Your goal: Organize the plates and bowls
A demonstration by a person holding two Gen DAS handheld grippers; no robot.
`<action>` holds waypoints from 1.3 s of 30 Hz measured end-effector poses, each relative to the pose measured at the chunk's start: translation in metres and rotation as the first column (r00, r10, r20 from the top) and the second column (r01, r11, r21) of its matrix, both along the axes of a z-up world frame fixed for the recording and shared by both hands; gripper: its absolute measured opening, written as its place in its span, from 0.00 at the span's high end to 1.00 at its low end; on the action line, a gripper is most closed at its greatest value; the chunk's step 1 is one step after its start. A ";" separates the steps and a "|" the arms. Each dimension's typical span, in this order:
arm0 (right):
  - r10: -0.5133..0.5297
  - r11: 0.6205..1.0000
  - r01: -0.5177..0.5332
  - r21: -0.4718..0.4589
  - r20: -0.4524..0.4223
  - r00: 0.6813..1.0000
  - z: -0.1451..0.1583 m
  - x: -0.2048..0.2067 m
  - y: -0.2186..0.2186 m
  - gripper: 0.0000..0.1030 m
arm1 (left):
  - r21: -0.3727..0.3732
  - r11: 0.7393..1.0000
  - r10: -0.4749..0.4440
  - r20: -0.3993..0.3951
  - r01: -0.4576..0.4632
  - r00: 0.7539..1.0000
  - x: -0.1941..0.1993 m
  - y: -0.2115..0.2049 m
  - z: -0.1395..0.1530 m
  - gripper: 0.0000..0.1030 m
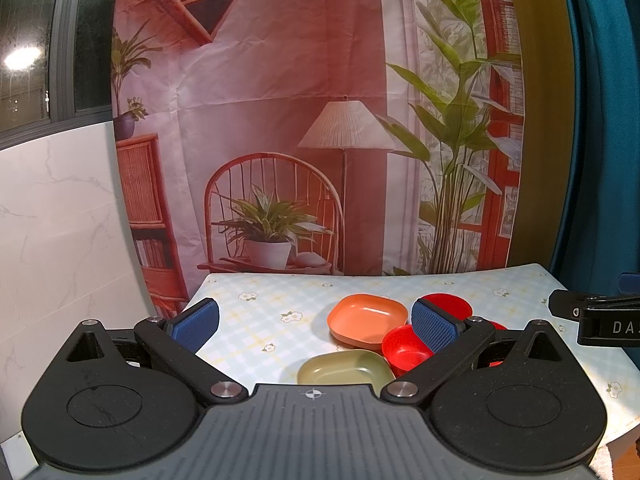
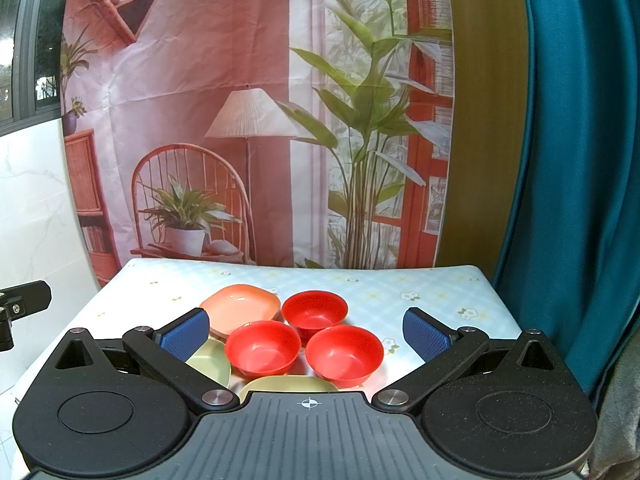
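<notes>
Both tongs, left [image 1: 316, 326] and right [image 2: 306, 336], gape wide over three red bowls [image 2: 262, 346] clustered on the worktop [image 2: 440, 296].

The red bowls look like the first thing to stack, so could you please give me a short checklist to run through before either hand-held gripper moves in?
1. Left hand-held gripper open, nothing between its pads: ok.
2. Right hand-held gripper open, holding nothing: ok.
3. All three red bowls, far, near left and near right, upright with nothing inside: ok.
4. Bowl rims separated enough for a finger: not ok, they crowd together.
5. Orange plate free of other dishes: cannot tell, the near left bowl overlaps its edge.
6. Both green plates, left and front, fully visible: not ok, partly hidden behind the gripper.
</notes>
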State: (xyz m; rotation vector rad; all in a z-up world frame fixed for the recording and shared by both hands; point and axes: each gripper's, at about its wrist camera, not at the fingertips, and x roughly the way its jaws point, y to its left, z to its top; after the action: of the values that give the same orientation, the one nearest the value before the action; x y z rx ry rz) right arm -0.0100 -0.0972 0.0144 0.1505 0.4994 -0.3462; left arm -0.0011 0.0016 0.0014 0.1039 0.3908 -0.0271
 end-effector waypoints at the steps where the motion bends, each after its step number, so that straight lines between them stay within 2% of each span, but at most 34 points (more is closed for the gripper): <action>1: 0.000 1.000 0.000 0.000 0.000 1.000 0.000 0.000 0.000 0.00 | 0.000 1.000 0.001 0.000 -0.001 1.000 0.000 0.000 0.000 0.00; 14: -0.002 1.000 0.002 0.018 0.004 1.000 0.005 0.001 -0.002 0.00 | 0.010 1.000 0.013 0.017 -0.013 1.000 0.001 0.000 0.000 0.00; 19: -0.007 0.999 0.005 0.040 0.038 0.999 0.004 0.002 -0.005 0.00 | 0.015 1.000 -0.007 0.030 0.007 1.000 0.001 0.000 0.000 0.00; 21: 0.008 0.999 -0.011 0.035 0.078 0.997 0.000 0.002 -0.010 0.00 | 0.013 1.000 -0.007 0.045 0.006 0.999 0.002 -0.001 -0.001 0.00; 28: 0.041 0.999 -0.040 -0.012 0.094 0.995 -0.010 0.014 -0.013 0.00 | 0.060 0.998 -0.028 0.053 0.025 0.998 0.015 -0.011 -0.009 0.00; 33: 0.040 0.999 -0.041 0.011 0.125 0.991 -0.021 0.024 -0.022 0.00 | 0.088 0.995 -0.040 0.045 0.036 0.998 0.032 -0.017 -0.018 0.00; 39: 0.045 0.999 -0.046 0.005 0.056 0.997 -0.038 0.047 -0.034 0.00 | 0.076 0.996 -0.041 -0.009 0.042 0.999 0.063 -0.018 -0.034 0.00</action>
State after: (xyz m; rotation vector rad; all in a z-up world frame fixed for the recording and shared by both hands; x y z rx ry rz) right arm 0.0369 -0.1317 -0.0233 0.1539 0.4475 -0.2953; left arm 0.0618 -0.0164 -0.0327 0.1871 0.3968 -0.0535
